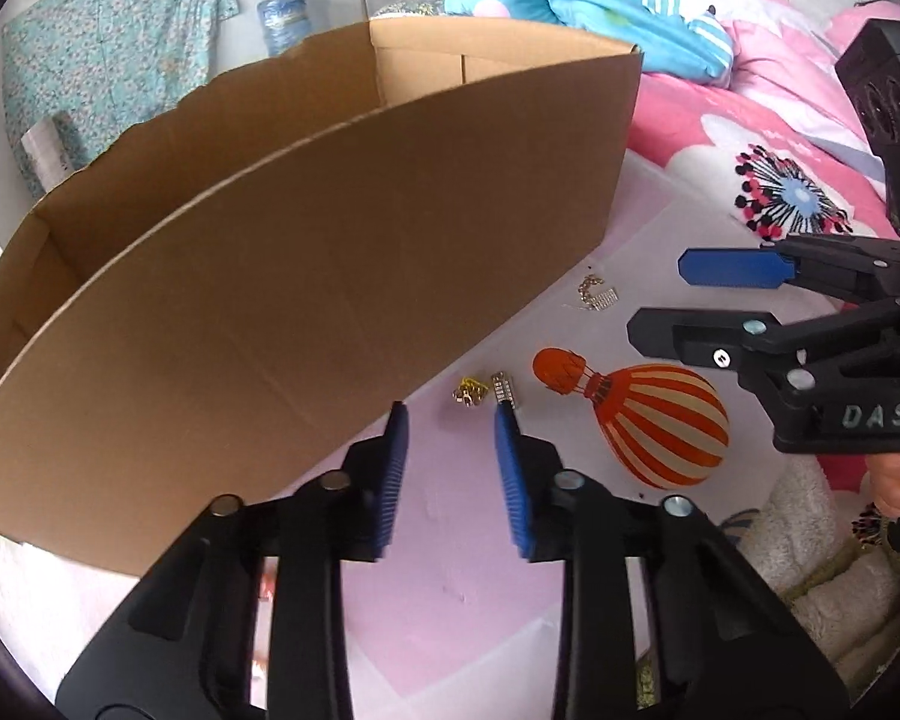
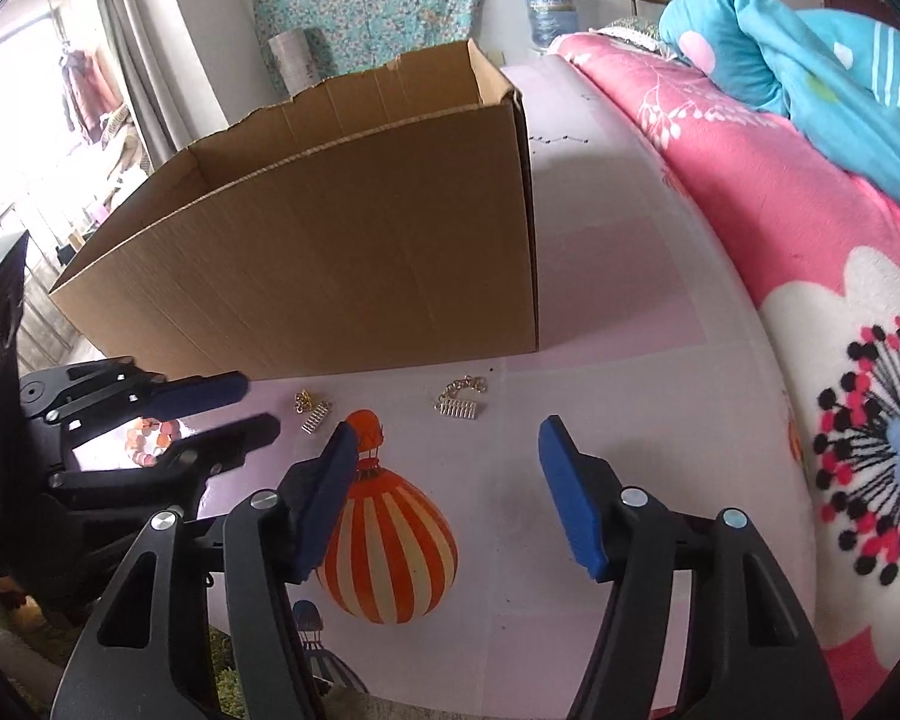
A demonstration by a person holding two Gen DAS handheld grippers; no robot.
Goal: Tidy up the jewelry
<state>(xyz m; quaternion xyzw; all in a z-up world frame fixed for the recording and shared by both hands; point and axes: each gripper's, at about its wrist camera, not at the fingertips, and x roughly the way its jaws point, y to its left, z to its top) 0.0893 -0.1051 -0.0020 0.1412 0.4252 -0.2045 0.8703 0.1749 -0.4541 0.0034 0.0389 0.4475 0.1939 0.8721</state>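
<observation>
Box open-topped, likely the destination; two jewelry bits lie loose just before its front wall: gold clip nearer left gripper, chain ahead of right gripper

Both grippers empty, jaws apart (right wider), poised for pickup

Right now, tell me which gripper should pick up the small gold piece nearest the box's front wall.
Left. The left gripper is open and points straight at the gold piece, which lies just beyond its fingertips beside the cardboard box. The right gripper, also open, sits farther right, facing the other chain.
</observation>
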